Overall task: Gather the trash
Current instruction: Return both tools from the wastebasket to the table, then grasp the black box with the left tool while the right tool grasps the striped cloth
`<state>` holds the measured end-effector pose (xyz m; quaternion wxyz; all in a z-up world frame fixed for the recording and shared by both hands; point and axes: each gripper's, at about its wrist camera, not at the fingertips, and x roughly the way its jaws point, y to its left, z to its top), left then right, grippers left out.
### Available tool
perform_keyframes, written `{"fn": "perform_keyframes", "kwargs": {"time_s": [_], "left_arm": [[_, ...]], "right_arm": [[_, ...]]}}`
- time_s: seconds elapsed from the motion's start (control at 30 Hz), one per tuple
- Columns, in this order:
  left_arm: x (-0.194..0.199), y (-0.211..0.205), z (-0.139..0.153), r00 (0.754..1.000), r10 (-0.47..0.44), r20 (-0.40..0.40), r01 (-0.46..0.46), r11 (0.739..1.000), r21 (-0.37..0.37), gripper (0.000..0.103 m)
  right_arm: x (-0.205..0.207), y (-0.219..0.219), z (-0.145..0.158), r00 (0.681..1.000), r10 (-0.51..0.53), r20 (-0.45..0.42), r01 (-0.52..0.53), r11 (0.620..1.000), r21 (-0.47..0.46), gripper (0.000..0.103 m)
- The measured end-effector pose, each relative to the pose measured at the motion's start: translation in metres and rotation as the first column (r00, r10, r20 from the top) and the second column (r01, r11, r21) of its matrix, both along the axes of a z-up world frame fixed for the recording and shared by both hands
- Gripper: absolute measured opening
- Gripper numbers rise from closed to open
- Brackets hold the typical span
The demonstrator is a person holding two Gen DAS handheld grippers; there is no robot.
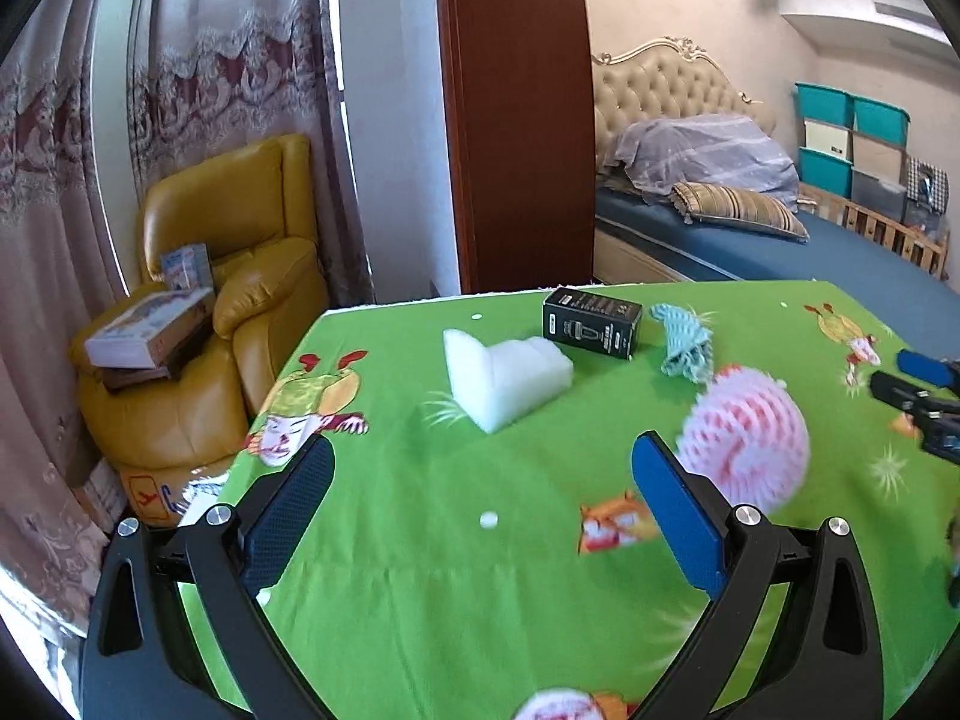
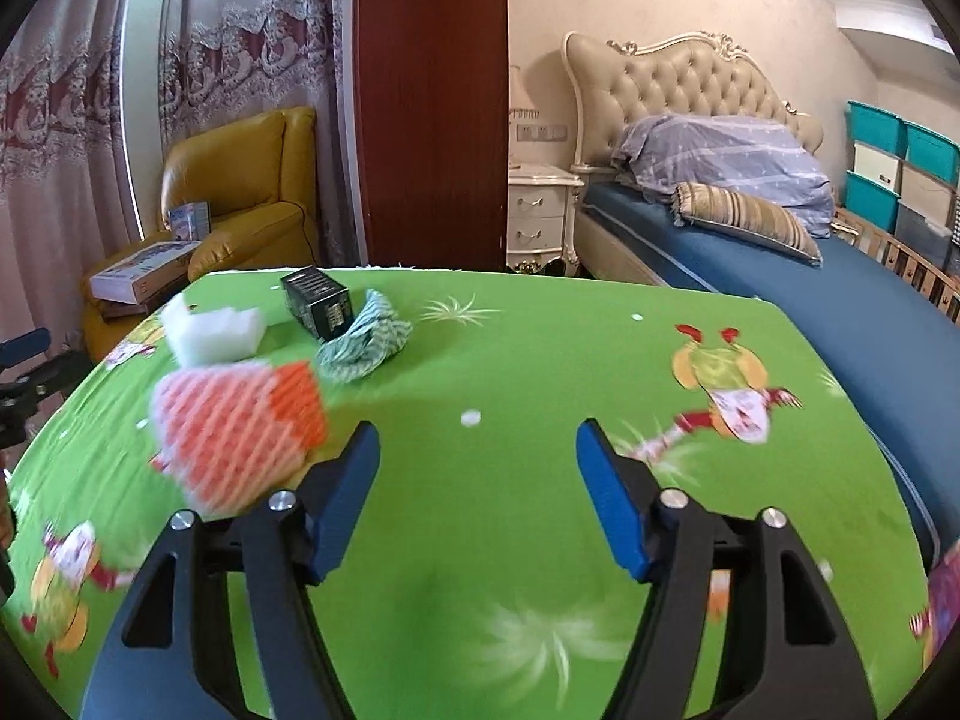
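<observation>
Sideways lies the black box (image 1: 593,323), long axis across the table (image 1: 420,600).

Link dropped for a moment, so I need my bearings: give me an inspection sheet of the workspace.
Surface: green cartoon-print cloth over the table, flat.
Job's things: white foam block, black printed carton, crumpled teal-and-white checked cloth, pink-and-white foam fruit net; all loose on the cloth, none held.
Clutter: nothing seen.
Grippers: left tool open, empty, the net beside its right finger; right tool open, empty.
Cables: nothing seen.
Surroundings: yellow leather armchair holding boxes, patterned curtains, bed with tufted headboard, stacked teal storage bins.
</observation>
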<state>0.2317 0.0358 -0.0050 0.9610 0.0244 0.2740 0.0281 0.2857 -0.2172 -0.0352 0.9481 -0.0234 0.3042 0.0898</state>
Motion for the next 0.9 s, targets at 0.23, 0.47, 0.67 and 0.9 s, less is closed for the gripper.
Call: {"fn": "perform_keyframes", "kwargs": {"time_s": [0.23,0.47,0.67,0.9], "left_arm": [[0.047,0.010,0.001,0.999,0.041,-0.024,-0.042,0.999,-0.024,0.094],[0.082,0.014,-0.013,0.995,0.052,-0.084,-0.056,0.997,-0.055,0.094],[0.098,0.014,-0.006,0.996,0.047,-0.074,-0.051,0.997,-0.053,0.094],[0.104,0.007,-0.011,0.994,0.022,-0.103,-0.029,0.997,-0.068,0.094]], "right_arm": [[0.071,0.021,-0.018,0.997,0.038,-0.074,-0.035,0.998,0.044,0.059],[0.115,0.053,-0.031,0.983,0.114,-0.144,-0.109,0.993,0.048,0.059],[0.139,0.084,-0.036,0.967,0.176,-0.185,-0.167,0.984,0.064,0.059],[0.156,0.094,-0.051,0.947,0.183,-0.263,-0.177,0.983,0.046,0.059]]}}
